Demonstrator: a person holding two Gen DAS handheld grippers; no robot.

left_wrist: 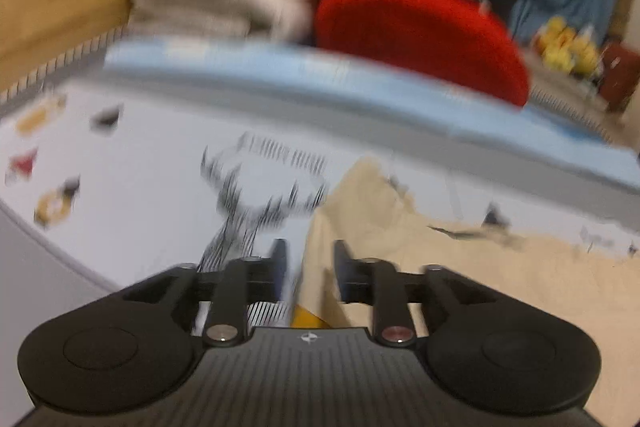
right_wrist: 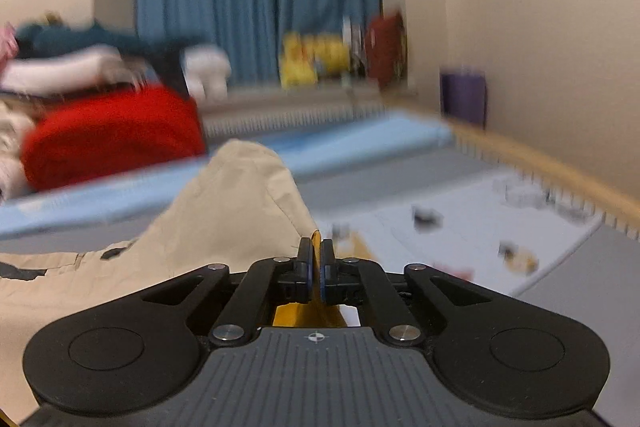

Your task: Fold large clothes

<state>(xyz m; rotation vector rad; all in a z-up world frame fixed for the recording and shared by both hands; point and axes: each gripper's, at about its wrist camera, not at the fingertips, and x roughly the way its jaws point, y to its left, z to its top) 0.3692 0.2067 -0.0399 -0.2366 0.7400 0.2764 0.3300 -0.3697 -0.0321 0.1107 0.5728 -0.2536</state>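
In the left wrist view the left gripper (left_wrist: 310, 267) hovers over a beige garment (left_wrist: 440, 267) spread on the printed bedsheet (left_wrist: 140, 167); its jaws stand apart with the garment's edge and a yellow lining between them, and the blur hides whether the pads press on it. In the right wrist view the right gripper (right_wrist: 316, 273) has its jaws nearly together on a thin yellow-lined edge of the same garment, which rises in a peak ahead, a red folded item (right_wrist: 112, 135) beyond. To fold cleanly, I judge both hands should carry their edges level and taut
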